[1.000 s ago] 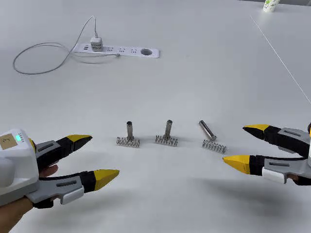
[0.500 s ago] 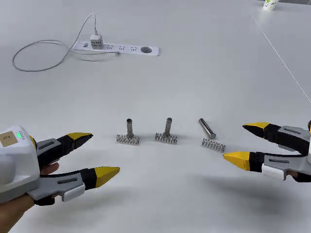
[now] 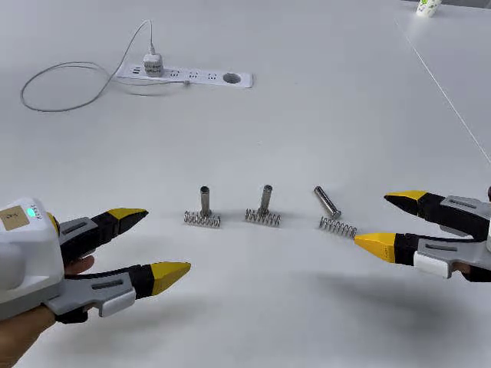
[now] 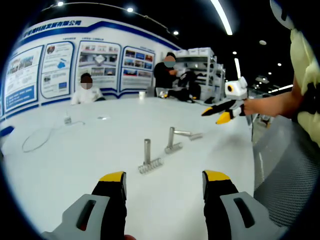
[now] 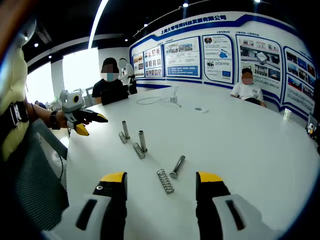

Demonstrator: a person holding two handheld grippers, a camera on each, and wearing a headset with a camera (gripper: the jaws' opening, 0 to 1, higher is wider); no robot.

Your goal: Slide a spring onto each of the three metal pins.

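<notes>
The left gripper and the right gripper are both wide open and empty. Two pins stand on the table. The third pin lies flat, with a spring just beside it. I think this spring may jump away if squeezed too hard, and the third pin may roll.

The left gripper hovers over the near left part of the table, its jaws spread wide and empty, with the person's fingers curled beneath its body. The right gripper hangs over the table's near right. Its jaws are likewise apart and empty, and its yellow tips point inward.
</notes>
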